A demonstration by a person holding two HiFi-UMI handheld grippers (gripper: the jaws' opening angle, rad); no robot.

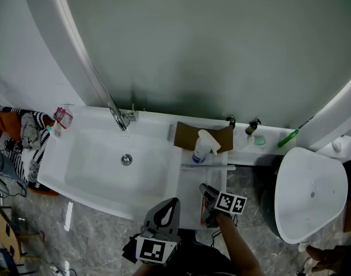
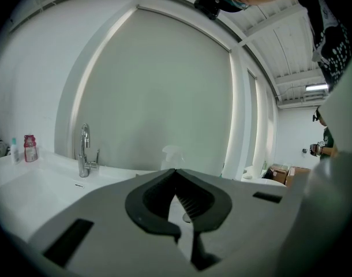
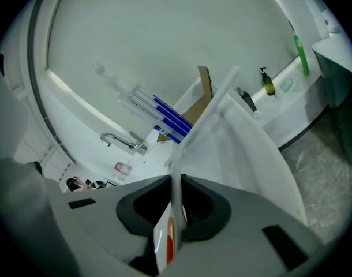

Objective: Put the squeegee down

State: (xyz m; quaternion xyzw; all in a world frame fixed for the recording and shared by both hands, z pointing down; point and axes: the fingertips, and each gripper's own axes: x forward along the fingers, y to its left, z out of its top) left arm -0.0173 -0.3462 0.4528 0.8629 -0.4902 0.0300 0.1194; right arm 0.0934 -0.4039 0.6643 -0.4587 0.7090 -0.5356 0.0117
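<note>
My right gripper [image 1: 206,192] [image 3: 177,182] is shut on the handle of the white squeegee [image 3: 206,120], which has an orange mark near the jaws. In the head view the squeegee's blade [image 1: 208,166] lies crosswise low over the white counter [image 1: 190,206] right of the basin; I cannot tell if it touches. Just beyond the blade stands a spray bottle [image 1: 205,147] [image 3: 151,110] in front of a brown board [image 1: 190,134]. My left gripper [image 1: 166,210] [image 2: 176,172] hangs at the counter's front edge, shut, with nothing between its jaws.
A white basin [image 1: 95,160] with a chrome faucet [image 1: 119,118] [image 2: 83,150] fills the counter's left. Two small pump bottles [image 1: 253,126] and a green item [image 1: 289,137] stand on the back ledge. A white toilet [image 1: 311,194] stands at the right; clothes [image 1: 26,137] lie at the left.
</note>
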